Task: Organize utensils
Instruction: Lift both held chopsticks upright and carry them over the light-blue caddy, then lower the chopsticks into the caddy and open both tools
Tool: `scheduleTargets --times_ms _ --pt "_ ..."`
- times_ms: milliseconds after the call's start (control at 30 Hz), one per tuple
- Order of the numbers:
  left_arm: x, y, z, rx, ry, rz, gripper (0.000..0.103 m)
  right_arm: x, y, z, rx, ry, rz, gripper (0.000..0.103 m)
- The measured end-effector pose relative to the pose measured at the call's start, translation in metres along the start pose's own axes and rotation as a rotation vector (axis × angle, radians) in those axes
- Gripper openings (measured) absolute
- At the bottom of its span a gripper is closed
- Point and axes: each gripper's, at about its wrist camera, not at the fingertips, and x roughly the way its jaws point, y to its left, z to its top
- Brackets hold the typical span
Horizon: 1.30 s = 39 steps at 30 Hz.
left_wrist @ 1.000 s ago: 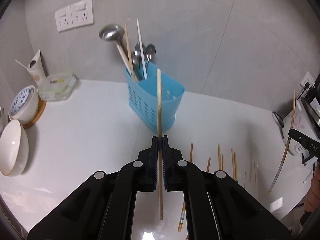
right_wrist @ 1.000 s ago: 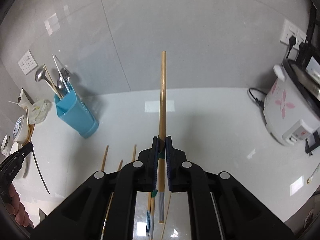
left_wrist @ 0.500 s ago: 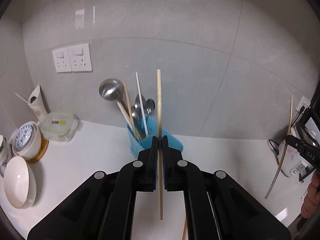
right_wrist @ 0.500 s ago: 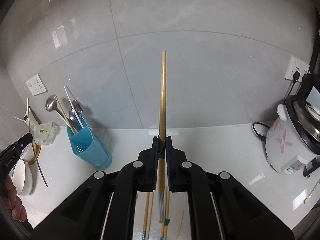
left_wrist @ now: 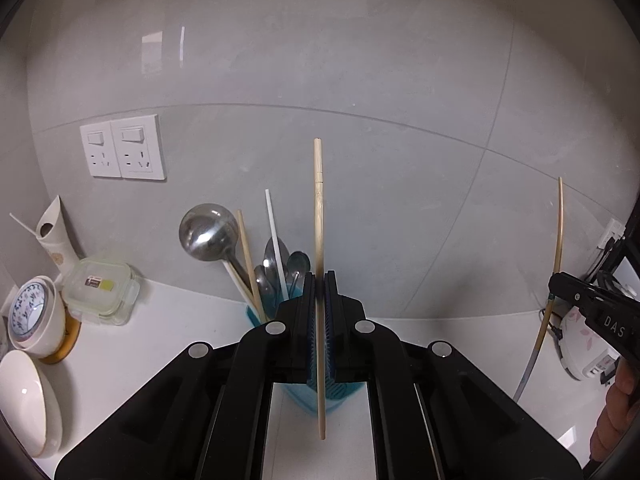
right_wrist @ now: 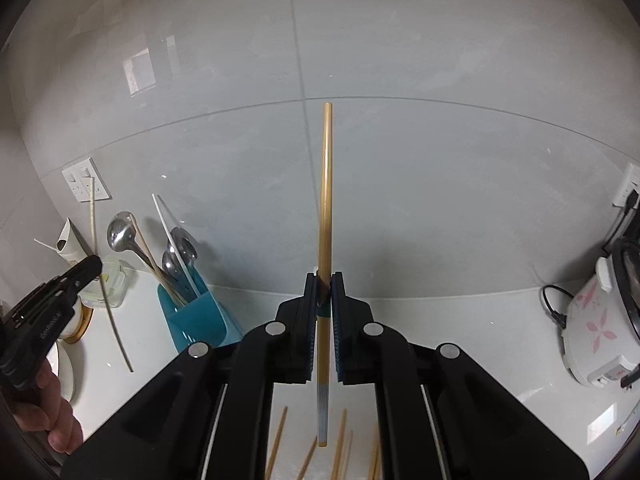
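Observation:
My left gripper (left_wrist: 319, 280) is shut on a pale wooden chopstick (left_wrist: 318, 216), held upright just in front of and above the blue utensil holder (left_wrist: 306, 398). The holder contains a ladle (left_wrist: 206, 232), spoons and chopsticks. In the right wrist view the holder (right_wrist: 196, 316) stands at the left. My right gripper (right_wrist: 324, 280) is shut on a golden chopstick (right_wrist: 325, 192) with a green band, held upright above the counter. Several loose chopsticks (right_wrist: 276, 444) lie on the counter below it. Each gripper shows in the other's view, the left (right_wrist: 86, 274) and the right (left_wrist: 560, 284).
A white bowl (left_wrist: 24, 400), a patterned cup (left_wrist: 34, 316) and a lidded food box (left_wrist: 100, 292) stand left of the holder. A rice cooker (right_wrist: 600, 332) stands at the right. Wall sockets (left_wrist: 122, 152) sit on the grey tiled wall.
Both grippers have risen and tilted up with their chopsticks. The left one has come closer to the blue holder, which now sits partly behind its fingers.

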Motion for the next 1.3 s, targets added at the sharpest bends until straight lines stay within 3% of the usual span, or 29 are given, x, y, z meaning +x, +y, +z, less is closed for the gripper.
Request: scheduleTargets --times_ms 400,700,767,833,967,1000,1300 --pt "0.073 0.007 0.0 -0.003 0.059 -0.01 0.004 0.058 0.036 0.008 -0.033 0.042 0.029 0.006" --pt "0.1 0.007 -0.006 0.008 0.111 -0.001 0.007 0.082 0.041 0.004 -0.037 0.083 0.045 0.006" --pt "0.1 0.01 -0.007 0.003 0.128 0.005 0.016 0.083 0.043 0.005 -0.038 0.084 0.049 0.006" --pt "0.096 0.012 -0.008 0.001 0.132 0.018 0.037 0.085 0.045 0.006 -0.041 0.085 0.053 0.006" --pt "0.087 0.015 -0.007 0.006 0.155 0.04 0.053 0.085 0.046 0.011 -0.041 0.076 0.066 0.007" --pt "0.085 0.017 -0.007 0.009 0.164 0.049 0.061 0.085 0.047 0.013 -0.04 0.072 0.07 0.007" --pt "0.055 0.045 -0.004 -0.026 0.195 0.099 0.088 0.076 0.061 0.035 -0.019 -0.008 0.149 0.007"
